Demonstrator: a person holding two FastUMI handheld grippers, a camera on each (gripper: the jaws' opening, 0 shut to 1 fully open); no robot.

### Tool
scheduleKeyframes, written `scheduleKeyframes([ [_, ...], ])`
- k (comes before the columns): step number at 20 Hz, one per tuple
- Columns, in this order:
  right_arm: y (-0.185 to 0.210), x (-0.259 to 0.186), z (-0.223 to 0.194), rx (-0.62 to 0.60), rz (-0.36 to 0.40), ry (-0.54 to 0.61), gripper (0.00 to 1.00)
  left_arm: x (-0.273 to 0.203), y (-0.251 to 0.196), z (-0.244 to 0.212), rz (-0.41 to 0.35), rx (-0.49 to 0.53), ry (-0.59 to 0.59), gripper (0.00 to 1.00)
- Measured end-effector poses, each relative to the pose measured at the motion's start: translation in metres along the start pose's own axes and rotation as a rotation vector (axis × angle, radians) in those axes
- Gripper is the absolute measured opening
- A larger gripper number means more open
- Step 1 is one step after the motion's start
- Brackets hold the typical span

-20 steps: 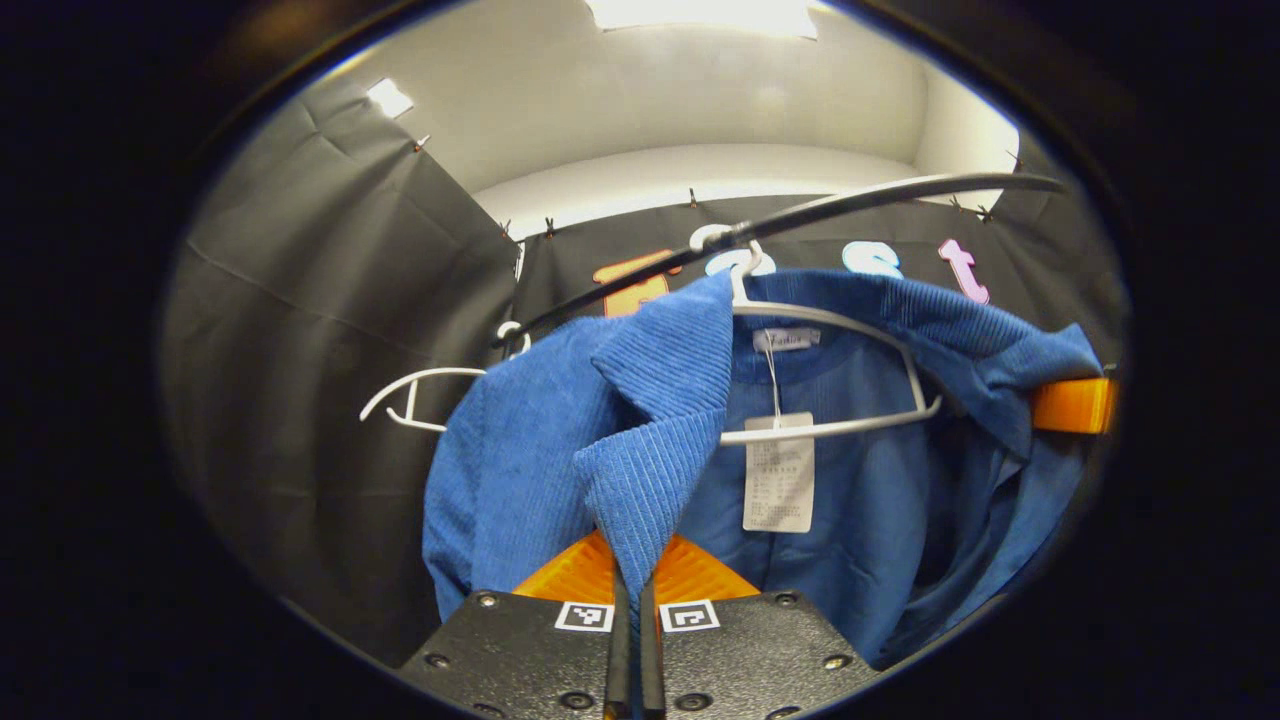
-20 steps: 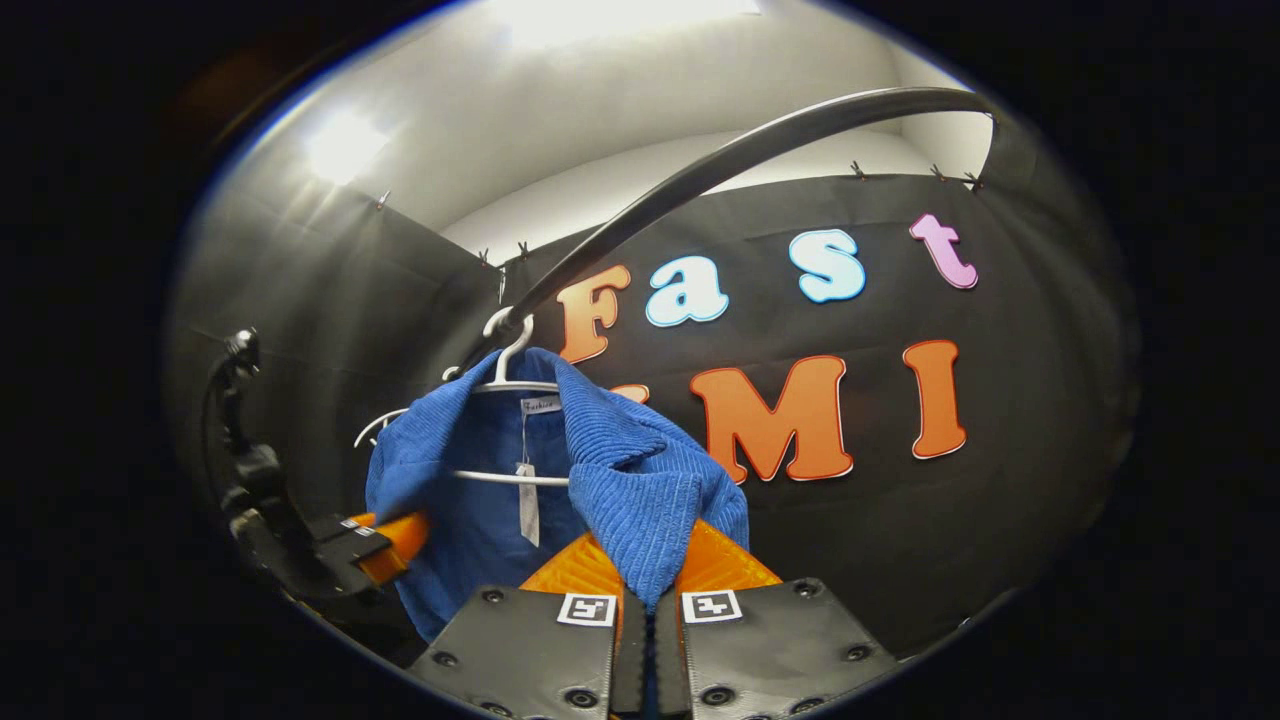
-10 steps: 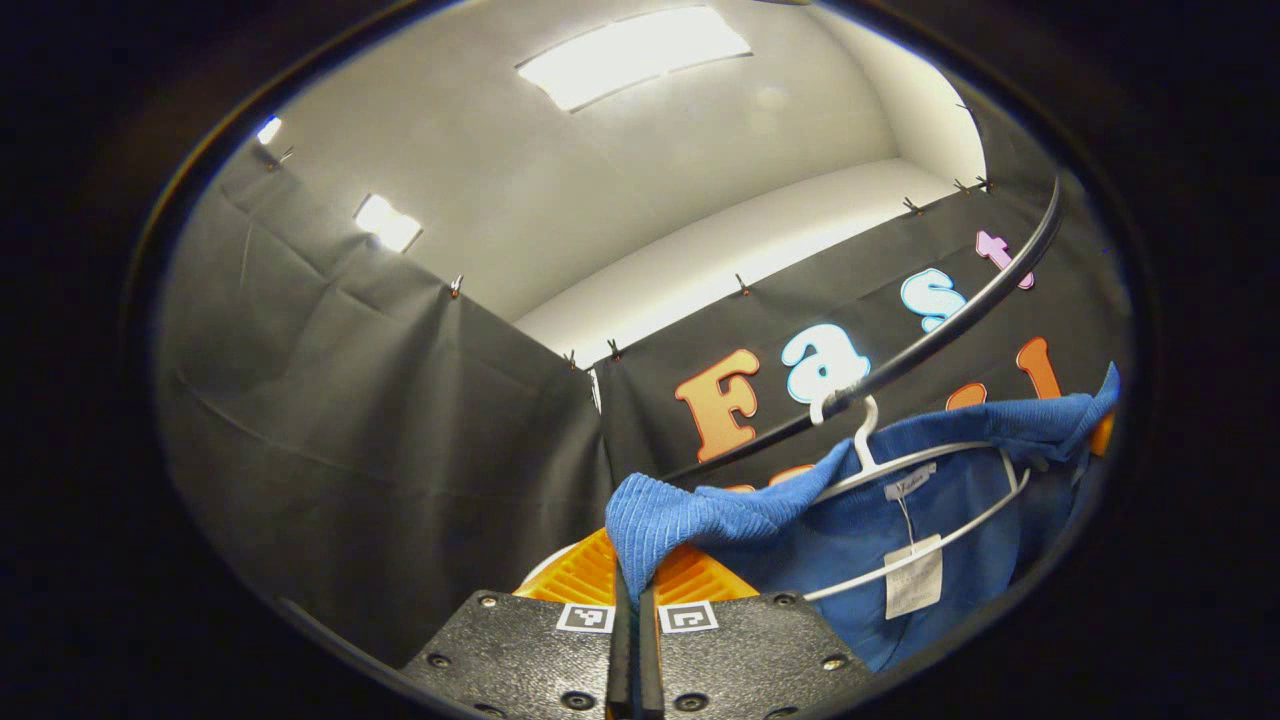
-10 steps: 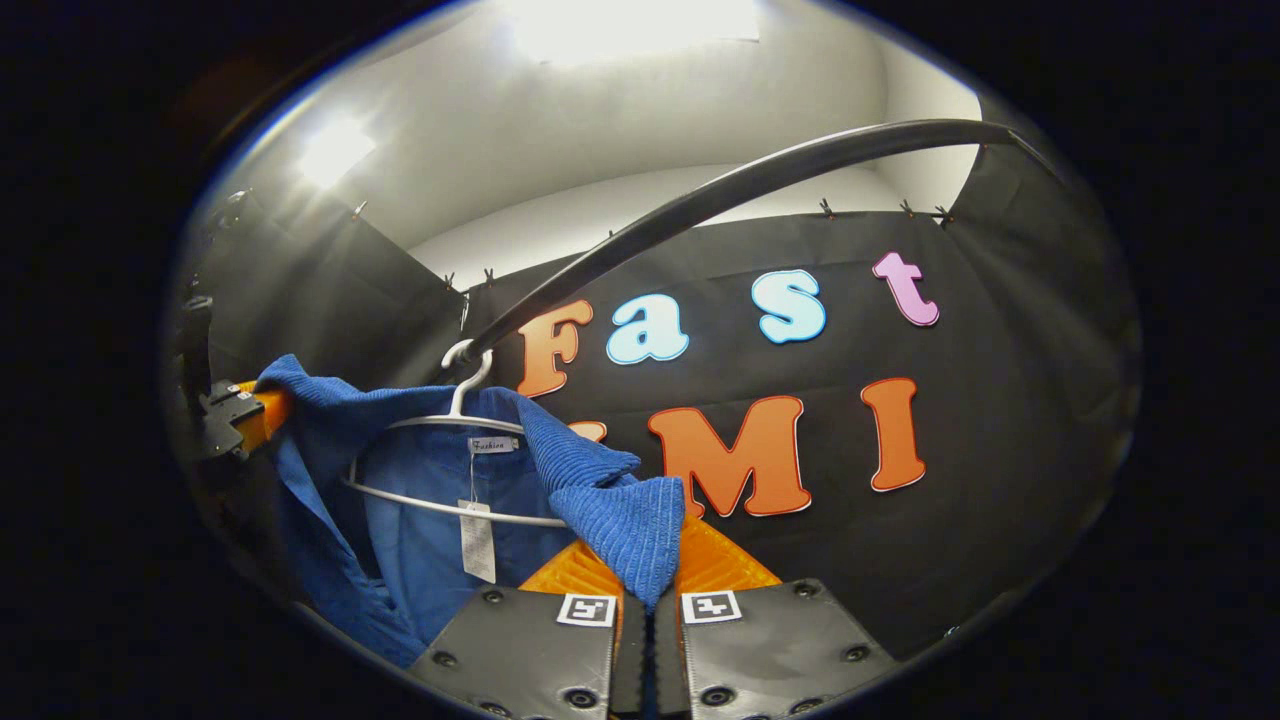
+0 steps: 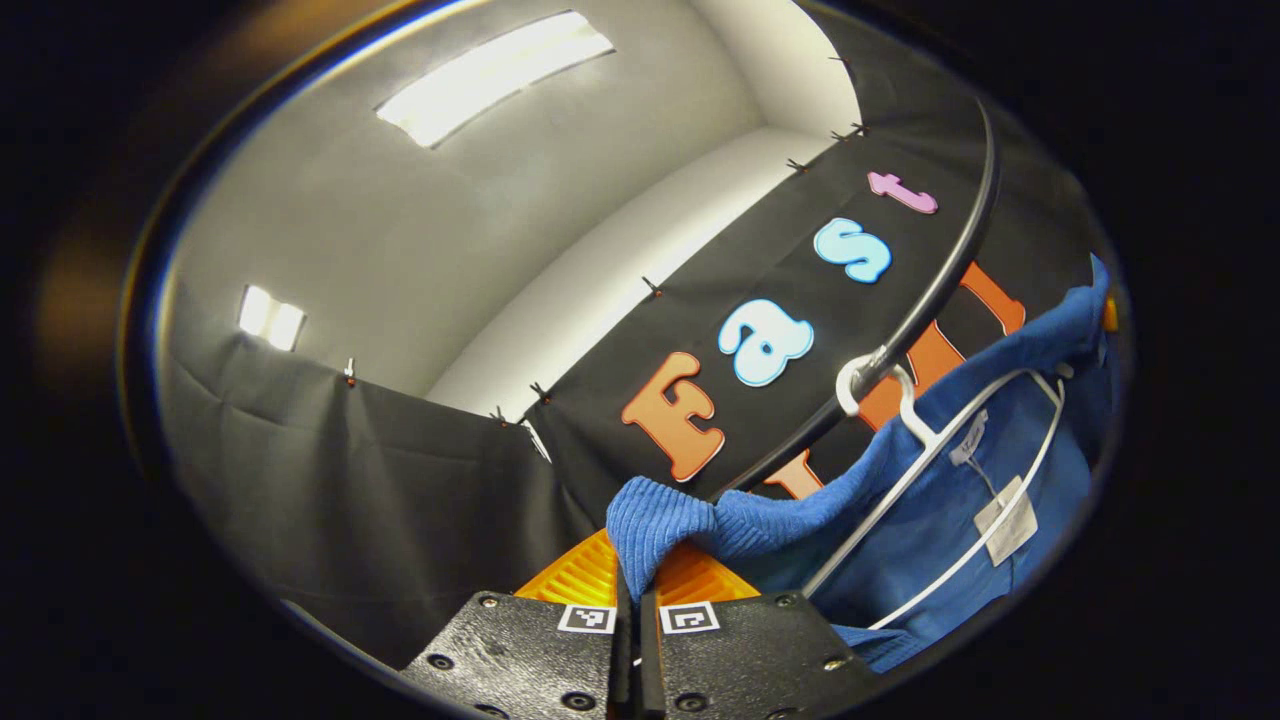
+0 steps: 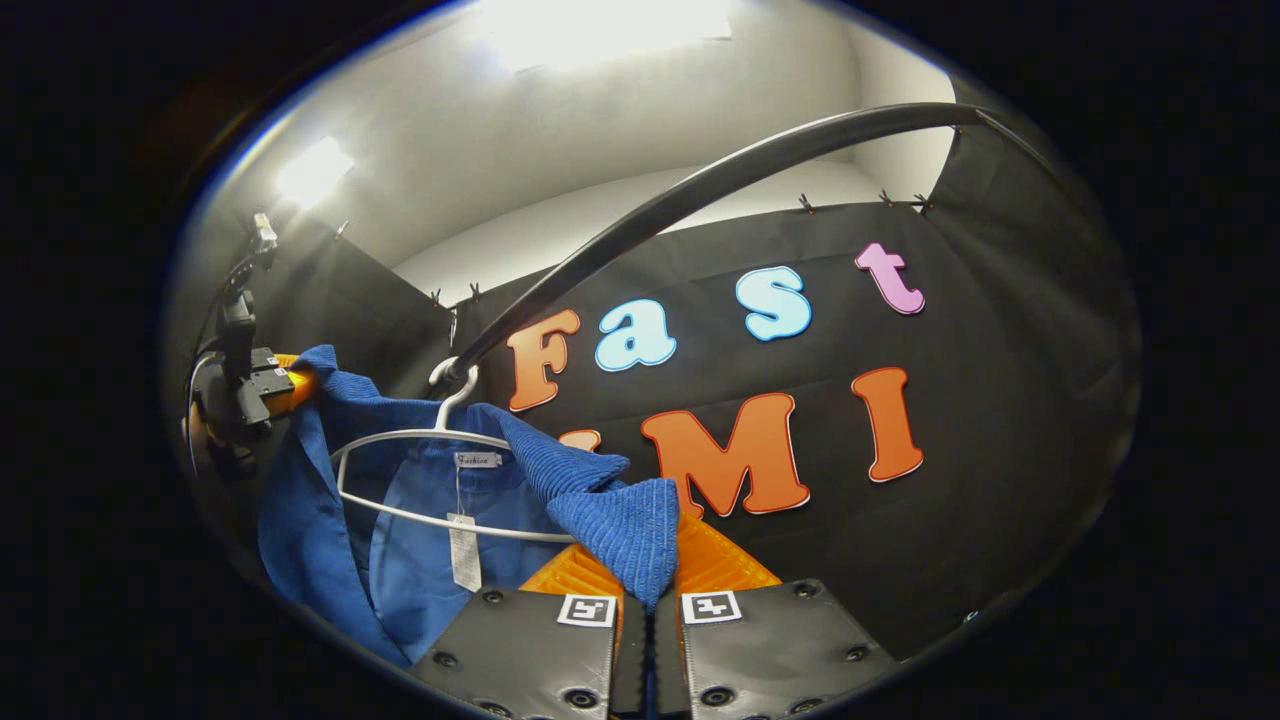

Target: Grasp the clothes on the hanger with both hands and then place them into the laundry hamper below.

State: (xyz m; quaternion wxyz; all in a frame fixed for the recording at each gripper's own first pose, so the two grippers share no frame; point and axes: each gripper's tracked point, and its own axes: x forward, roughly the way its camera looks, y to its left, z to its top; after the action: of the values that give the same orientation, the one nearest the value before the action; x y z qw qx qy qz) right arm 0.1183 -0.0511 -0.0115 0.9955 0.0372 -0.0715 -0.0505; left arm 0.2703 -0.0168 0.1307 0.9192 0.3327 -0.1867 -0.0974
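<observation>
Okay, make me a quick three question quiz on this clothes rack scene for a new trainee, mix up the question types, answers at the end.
1. True or false: the white hanger hooks on the dark rail.
2. What does the right gripper clamp? A) paper tag B) blue garment C) rail
3. Fill in: the left gripper is shut on the blue ____.

Key: 1 true. 2 B, the blue garment. 3 garment.

left claw: dark textured body | screws | square tags | cable, perhaps

left gripper view: tilted, upward | right gripper view: upward | shared: hanger
</observation>
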Motion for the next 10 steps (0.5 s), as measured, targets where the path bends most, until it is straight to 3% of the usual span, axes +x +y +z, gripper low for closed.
scheduleKeyframes([
  [4, -0.001, 0.004, 0.0, 0.015, -0.005, 0.006, 0.11, 0.011, 0.004, -0.048, -0.094, -0.157, 0.07, 0.03],
  [10, 0.008, 0.008, -0.001, -0.005, -0.003, 0.015, 0.11, 0.015, -0.019, -0.111, -0.145, -0.411, 0.125, 0.03],
])
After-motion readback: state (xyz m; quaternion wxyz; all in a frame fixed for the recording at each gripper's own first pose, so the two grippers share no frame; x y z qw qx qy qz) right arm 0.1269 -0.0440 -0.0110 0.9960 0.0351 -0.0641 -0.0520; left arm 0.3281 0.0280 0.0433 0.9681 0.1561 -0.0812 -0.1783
